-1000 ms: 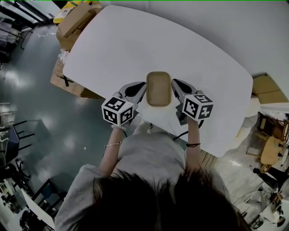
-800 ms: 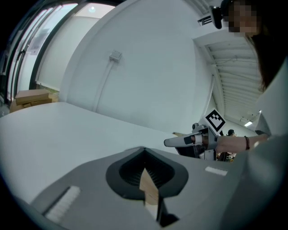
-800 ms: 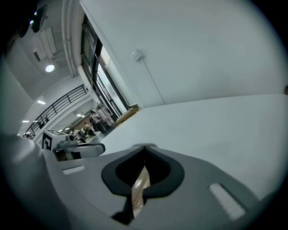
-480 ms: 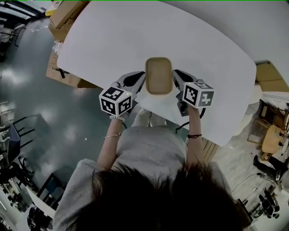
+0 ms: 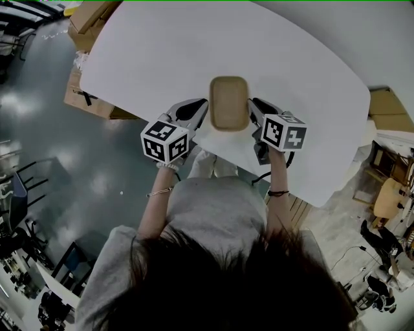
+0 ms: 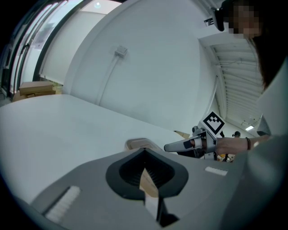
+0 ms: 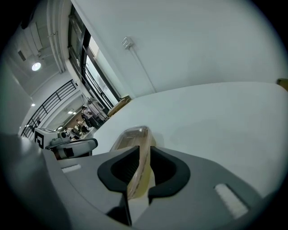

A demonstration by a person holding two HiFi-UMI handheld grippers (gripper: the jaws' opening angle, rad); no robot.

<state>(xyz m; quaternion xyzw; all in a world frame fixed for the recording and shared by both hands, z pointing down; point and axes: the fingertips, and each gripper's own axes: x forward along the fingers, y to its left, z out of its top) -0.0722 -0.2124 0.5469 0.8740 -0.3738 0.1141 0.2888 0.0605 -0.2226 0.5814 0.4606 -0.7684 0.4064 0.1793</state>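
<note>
A tan oblong tray (image 5: 229, 103) with a clear top hangs over the near edge of the white table (image 5: 194, 45), held between both grippers. My left gripper (image 5: 202, 113) is shut on its left rim, and that thin tan edge runs between the jaws in the left gripper view (image 6: 147, 179). My right gripper (image 5: 253, 111) is shut on the right rim. In the right gripper view the tray (image 7: 131, 137) stretches ahead of the gripper (image 7: 138, 173) above the tabletop. Each gripper view shows the opposite gripper beside the tray: the right one (image 6: 189, 144) and the left one (image 7: 72, 146).
Cardboard boxes (image 5: 97, 16) stand on the floor at the table's far left corner, with another (image 5: 87, 100) under its left edge. Wooden furniture (image 5: 388, 119) lies to the right. A person's torso and legs are directly below the grippers.
The tray has risen into sight ahead of the jaws in both gripper views; before, only its edge showed in the jaws. Both grippers keep hold of it.
</note>
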